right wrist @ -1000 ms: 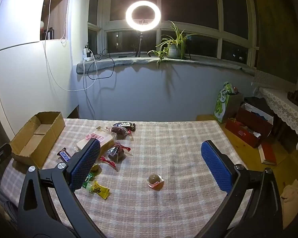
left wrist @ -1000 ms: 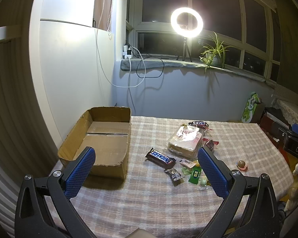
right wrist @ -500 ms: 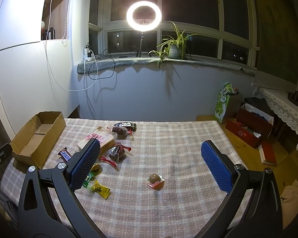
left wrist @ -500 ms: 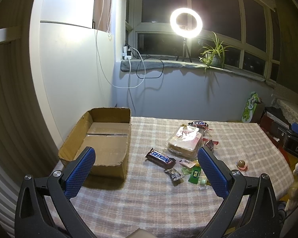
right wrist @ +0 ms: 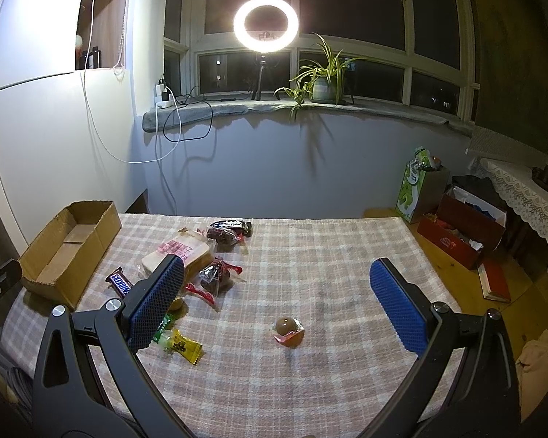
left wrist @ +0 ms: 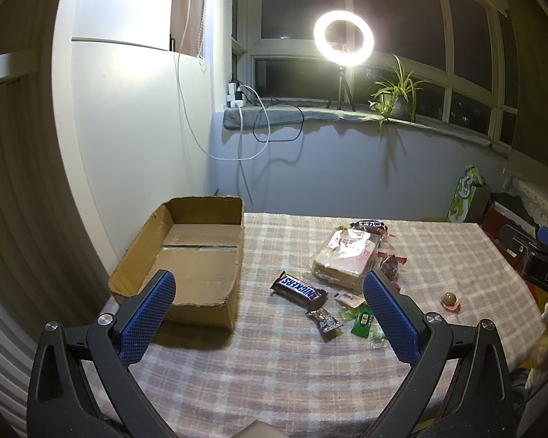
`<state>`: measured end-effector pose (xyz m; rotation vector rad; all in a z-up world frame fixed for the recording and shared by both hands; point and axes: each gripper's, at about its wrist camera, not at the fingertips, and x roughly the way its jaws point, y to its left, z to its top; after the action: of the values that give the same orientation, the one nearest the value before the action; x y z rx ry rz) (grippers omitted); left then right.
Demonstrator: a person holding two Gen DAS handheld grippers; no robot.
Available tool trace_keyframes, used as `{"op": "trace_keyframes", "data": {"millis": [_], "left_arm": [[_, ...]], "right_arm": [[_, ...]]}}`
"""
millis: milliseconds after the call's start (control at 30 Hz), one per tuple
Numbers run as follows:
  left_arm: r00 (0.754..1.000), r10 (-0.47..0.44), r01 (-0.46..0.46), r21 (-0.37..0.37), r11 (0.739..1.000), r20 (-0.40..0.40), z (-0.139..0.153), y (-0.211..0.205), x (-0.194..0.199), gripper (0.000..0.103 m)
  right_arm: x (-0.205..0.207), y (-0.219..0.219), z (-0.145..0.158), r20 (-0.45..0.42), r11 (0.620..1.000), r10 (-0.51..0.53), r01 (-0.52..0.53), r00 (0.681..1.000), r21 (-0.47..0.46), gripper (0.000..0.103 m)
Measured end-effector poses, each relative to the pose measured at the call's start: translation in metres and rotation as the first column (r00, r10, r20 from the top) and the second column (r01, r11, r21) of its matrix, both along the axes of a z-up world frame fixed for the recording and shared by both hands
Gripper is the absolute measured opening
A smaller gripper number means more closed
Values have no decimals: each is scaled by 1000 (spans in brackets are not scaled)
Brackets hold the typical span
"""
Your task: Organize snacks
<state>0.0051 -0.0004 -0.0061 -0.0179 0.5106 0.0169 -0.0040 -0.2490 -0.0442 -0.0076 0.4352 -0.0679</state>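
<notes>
Right now the snacks (left wrist: 347, 277) lie scattered mid-worktop (left wrist: 274, 372), the Snickers bar (left wrist: 299, 289) nearest the cardboard box (left wrist: 186, 255) at left. My left gripper (left wrist: 268, 314) and right gripper (right wrist: 276, 304) both hover spread wide, holding nothing.

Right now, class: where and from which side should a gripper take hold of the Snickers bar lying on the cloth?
Grip the Snickers bar across its narrow width at mid-length, coming down from above. It lies flat, a long slim shape angled on the tablecloth, its long sides free, though small sweets sit near its near end.
</notes>
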Motion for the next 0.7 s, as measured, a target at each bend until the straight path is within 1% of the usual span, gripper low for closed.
{"op": "trace_keyframes", "data": {"millis": [533,700], "left_arm": [[1000,-7,7,5,1000,-5,-3,-5,0,102],[1000,-6,6,6,1000,-6,-3,-5,0,102]], "right_arm": [[2,-1,-6,-6,1000,0,0,1000,0,103],[3,-2,-3,-9,1000,1,-1,1000,0,103]]}}
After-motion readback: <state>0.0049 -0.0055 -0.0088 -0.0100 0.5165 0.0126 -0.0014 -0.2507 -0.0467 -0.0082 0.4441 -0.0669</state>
